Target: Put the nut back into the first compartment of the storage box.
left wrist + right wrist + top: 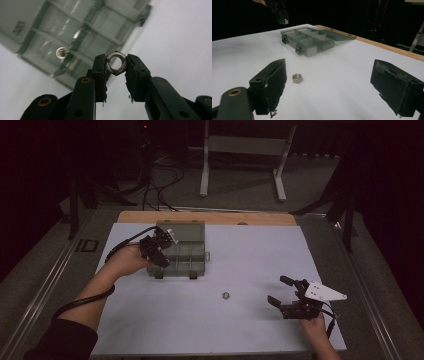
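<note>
A clear grey compartment box (182,251) lies open on the white table sheet, its lid folded back. My left gripper (161,251) hovers over the box's left part, shut on a steel hex nut (116,63). Another nut (60,52) rests in one compartment of the box (82,35) below. A loose hex nut (225,295) lies on the sheet in front of the box. My right gripper (281,291) stands open at the front right, and the loose nut (297,78) sits on the sheet ahead of its left jaw, with the box (312,41) farther off.
The white sheet (250,250) covers a wooden tabletop whose far edge (210,216) shows behind the box. A white metal stand (245,150) and cables are on the floor beyond the table.
</note>
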Demonstrator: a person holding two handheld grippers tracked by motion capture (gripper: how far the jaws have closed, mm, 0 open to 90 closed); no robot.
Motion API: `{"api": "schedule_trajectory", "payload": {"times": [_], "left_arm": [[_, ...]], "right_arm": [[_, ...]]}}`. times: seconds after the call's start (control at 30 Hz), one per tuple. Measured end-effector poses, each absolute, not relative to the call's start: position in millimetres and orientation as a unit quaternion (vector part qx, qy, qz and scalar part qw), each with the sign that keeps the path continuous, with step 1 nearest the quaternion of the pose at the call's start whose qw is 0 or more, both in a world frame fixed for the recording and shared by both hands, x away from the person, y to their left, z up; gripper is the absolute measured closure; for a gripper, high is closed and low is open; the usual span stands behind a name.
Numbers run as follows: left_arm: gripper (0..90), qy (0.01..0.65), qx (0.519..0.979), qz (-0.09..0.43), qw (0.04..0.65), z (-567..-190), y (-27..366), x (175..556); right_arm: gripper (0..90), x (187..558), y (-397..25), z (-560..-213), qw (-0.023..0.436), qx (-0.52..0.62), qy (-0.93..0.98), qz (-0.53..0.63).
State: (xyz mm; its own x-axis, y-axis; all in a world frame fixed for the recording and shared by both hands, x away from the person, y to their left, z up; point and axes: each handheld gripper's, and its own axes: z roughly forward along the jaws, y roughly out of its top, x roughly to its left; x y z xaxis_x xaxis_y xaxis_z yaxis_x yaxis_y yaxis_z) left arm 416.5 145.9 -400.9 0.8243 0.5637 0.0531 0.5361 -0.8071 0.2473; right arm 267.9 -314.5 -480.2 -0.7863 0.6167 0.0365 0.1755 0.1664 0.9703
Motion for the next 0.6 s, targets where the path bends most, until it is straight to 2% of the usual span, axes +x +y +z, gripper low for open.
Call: {"api": "schedule_trajectory", "payload": {"times": [0.23, 0.6], "left_arm": [[71.3, 0.338, 0.928, 0.088, 0.131, -398.1, 155.1, 430.7], [71.3, 0.377, 0.908, 0.11, 0.143, -395.8, 154.3, 456.2]], "right_arm": [[13.5, 267.9, -314.4, -480.3, 0.187, 0.268, 0.741, 0.587], [13.5, 268.4, -314.9, -480.6, 0.187, 0.268, 0.74, 0.588]]}}
